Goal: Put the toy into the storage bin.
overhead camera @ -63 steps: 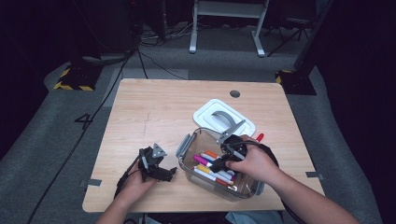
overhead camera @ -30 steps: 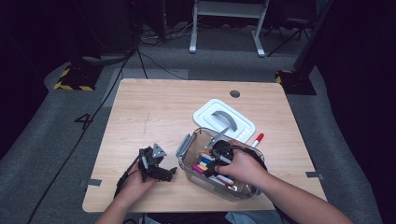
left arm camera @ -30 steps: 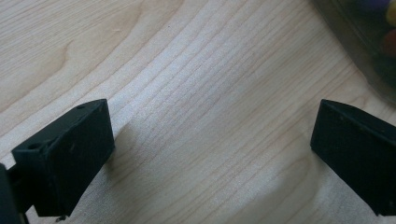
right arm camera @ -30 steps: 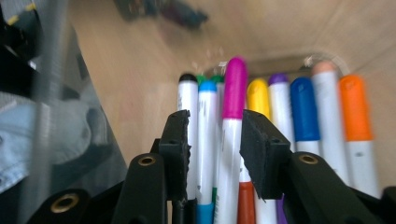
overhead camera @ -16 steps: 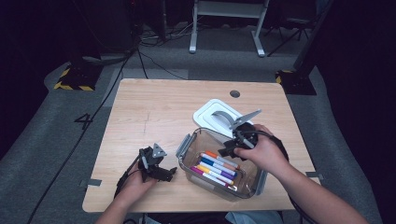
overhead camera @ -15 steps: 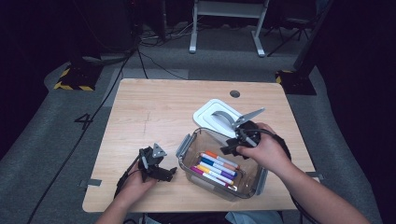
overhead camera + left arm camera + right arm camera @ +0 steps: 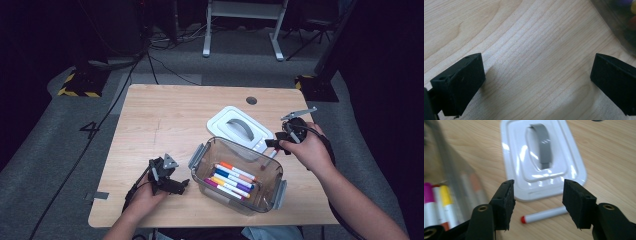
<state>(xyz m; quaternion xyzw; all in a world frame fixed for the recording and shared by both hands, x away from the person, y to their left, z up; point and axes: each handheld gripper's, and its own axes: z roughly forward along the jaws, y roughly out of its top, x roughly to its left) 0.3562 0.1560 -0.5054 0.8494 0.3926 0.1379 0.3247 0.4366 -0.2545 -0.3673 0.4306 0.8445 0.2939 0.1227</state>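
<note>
The right tongs point(image 7: 278, 144) hover over the bench point(image 7: 165, 120) with their jaws apart and nothing between them; they have just been opening. In the right gripper view point(image 7: 537, 205) a white marker with a red cap point(image 7: 545, 215) lies on the wood just below and beyond the gap of the jaws, untouched. From above, that marker point(image 7: 268, 159) sits just beside the tongs, between them and the near wall of the clear container point(image 7: 276, 172). Just past the marker, farther along the line of the jaws, a white lid with a grey handle point(image 7: 541, 157) lies flat on the bench, its near edge close to the marker. To one side of the right tongs stands the clear container, with several coloured markers point(image 7: 231, 179) lying in a row on its floor.

The left tongs point(image 7: 181, 185) rest low at the bench, well apart from the right pair, with the container between the two. Their jaws point(image 7: 537, 80) stand wide apart over bare wood, holding nothing, and the container's curved corner point(image 7: 621, 25) shows just beyond one jaw.
</note>
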